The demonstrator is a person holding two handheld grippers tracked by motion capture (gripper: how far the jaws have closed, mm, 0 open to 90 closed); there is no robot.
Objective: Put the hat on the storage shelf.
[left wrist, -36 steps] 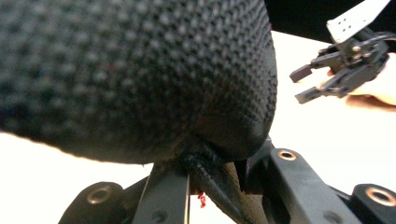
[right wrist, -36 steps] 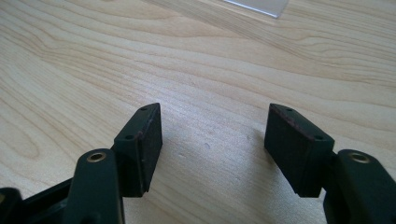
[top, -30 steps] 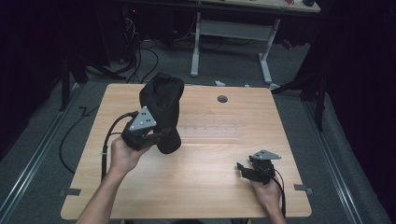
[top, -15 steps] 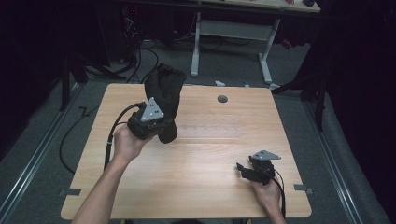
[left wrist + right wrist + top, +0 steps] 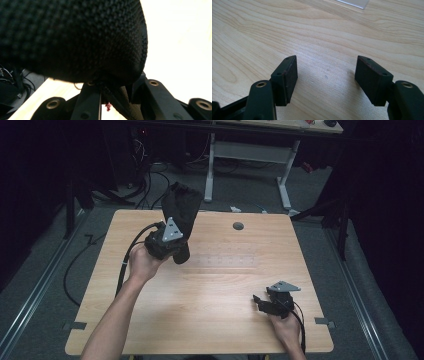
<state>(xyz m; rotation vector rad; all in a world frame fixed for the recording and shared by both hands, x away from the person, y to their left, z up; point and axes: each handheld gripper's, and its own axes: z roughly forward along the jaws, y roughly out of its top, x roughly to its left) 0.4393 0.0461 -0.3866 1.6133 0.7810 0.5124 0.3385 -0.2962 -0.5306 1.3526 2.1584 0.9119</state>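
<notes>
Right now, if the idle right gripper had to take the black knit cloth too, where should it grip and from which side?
Probably the free upper end of the black knit cloth, approached from the table's right. The left gripper already pinches its lower edge, leaving the top bunched, lifted and unobstructed. The right gripper rests open on the table at that side, so its path looks clear.

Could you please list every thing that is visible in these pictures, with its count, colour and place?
black knitted cloth: one, black, held up over the table's far left part, clamped in the left gripper
table: one, light wood, centre
clear strip: one, transparent, flat on the table's middle
round cap: one, grey, near the far edge
left gripper: one, black, shut on the cloth
right gripper: one, black, open, low over the near right corner
</notes>
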